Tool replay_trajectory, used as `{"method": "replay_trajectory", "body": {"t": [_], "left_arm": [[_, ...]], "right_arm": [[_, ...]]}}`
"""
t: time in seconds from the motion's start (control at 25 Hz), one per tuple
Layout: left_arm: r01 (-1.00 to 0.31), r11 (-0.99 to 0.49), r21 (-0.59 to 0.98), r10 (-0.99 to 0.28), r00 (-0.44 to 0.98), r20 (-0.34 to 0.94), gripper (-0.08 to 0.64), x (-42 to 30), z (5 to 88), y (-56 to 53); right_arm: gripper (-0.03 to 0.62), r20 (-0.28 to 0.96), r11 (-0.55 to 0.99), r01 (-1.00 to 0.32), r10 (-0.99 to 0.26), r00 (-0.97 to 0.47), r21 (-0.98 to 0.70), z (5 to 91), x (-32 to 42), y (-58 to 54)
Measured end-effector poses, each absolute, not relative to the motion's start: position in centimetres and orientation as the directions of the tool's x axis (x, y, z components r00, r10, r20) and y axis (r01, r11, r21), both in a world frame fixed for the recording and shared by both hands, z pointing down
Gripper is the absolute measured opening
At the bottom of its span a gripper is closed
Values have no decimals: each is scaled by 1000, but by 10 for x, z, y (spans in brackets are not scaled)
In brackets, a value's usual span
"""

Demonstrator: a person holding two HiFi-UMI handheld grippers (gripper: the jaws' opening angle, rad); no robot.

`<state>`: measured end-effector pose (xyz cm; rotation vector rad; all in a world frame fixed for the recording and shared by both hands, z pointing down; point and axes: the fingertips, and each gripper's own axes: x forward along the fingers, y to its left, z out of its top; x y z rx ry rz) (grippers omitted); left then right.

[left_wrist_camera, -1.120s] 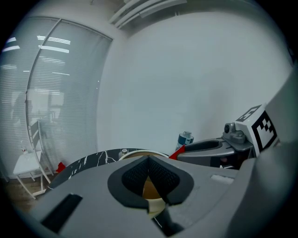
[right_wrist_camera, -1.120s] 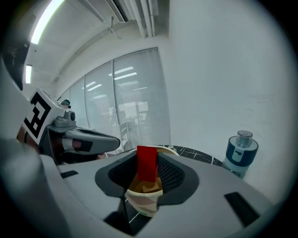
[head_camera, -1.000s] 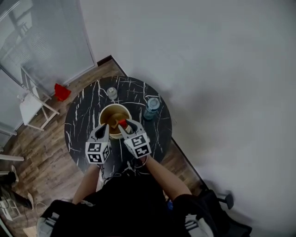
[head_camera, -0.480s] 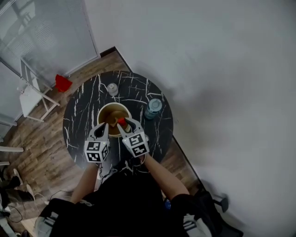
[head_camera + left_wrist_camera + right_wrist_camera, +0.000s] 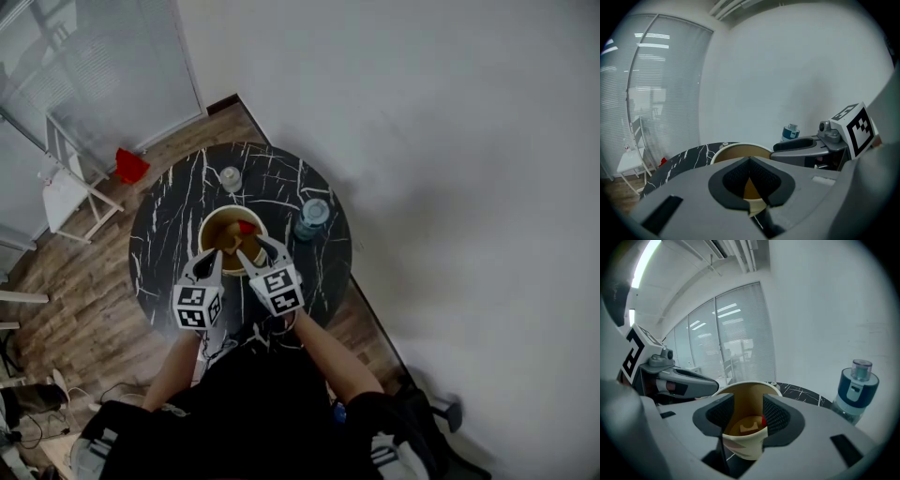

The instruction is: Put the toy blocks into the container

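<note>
The left tool [image 5: 213, 256] and the right tool [image 5: 255, 249] are of light grey plastic, with black textured pads [image 5: 777, 416] inside the jaws. Each one carries a white cube [image 5: 197, 307] with black square markers. The person wears a black short-sleeved top [image 5: 262, 394].

I can read no words, brands or numbers anywhere. My left cube [image 5: 197, 307] and right cube [image 5: 278, 291] carry only black-and-white square markers. Any print on the bottle [image 5: 310, 217] is too small to tell.
</note>
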<state>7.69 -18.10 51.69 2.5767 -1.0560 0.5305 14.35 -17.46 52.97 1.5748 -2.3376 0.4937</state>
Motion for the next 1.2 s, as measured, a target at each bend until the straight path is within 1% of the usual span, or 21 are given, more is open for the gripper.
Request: {"method": "replay_trajectory", "body": {"t": [0.04, 0.16, 0.24, 0.28, 0.44, 0.72, 0.88, 1.0, 1.2], "left_arm": [[-719, -682, 137, -608, 660, 441, 0, 75, 515, -180], [-720, -681, 132, -615, 661, 430, 0, 68, 508, -174], [-719, -682, 133, -617, 664, 422, 0, 62, 501, -170], [-718, -683, 135, -617, 666, 418, 0, 59, 498, -168], [-709, -693, 131, -619, 679, 396, 0, 50, 488, -157], [-686, -715, 135, -627, 715, 310, 0, 6, 455, -138], [-694, -714, 91, -657, 709, 255, 0, -16, 435, -125], [-709, -701, 81, -682, 699, 218, 0, -14, 418, -112], [-734, -677, 54, -723, 677, 139, 0, 4, 377, -75]], "right_arm": [[176, 406, 345, -931, -838, -364, -123, 527, 143, -173], [118, 385, 332, -937, -856, -346, -105, 517, 142, -167], [28, 363, 316, -946, -874, -322, -79, 506, 141, -163], [5, 350, 311, -948, -882, -315, -68, 501, 140, -161], [-3, 314, 296, -955, -903, -292, -38, 489, 135, -149], [-3, 234, 192, -981, -955, -184, 14, 443, 136, -105], [-3, 170, 160, -987, -974, -153, 31, 415, 136, -81], [-3, 114, 156, -987, -982, -152, 28, 396, 136, -67], [-3, 32, 199, -978, -980, -197, 71, 360, 143, -38]]}}
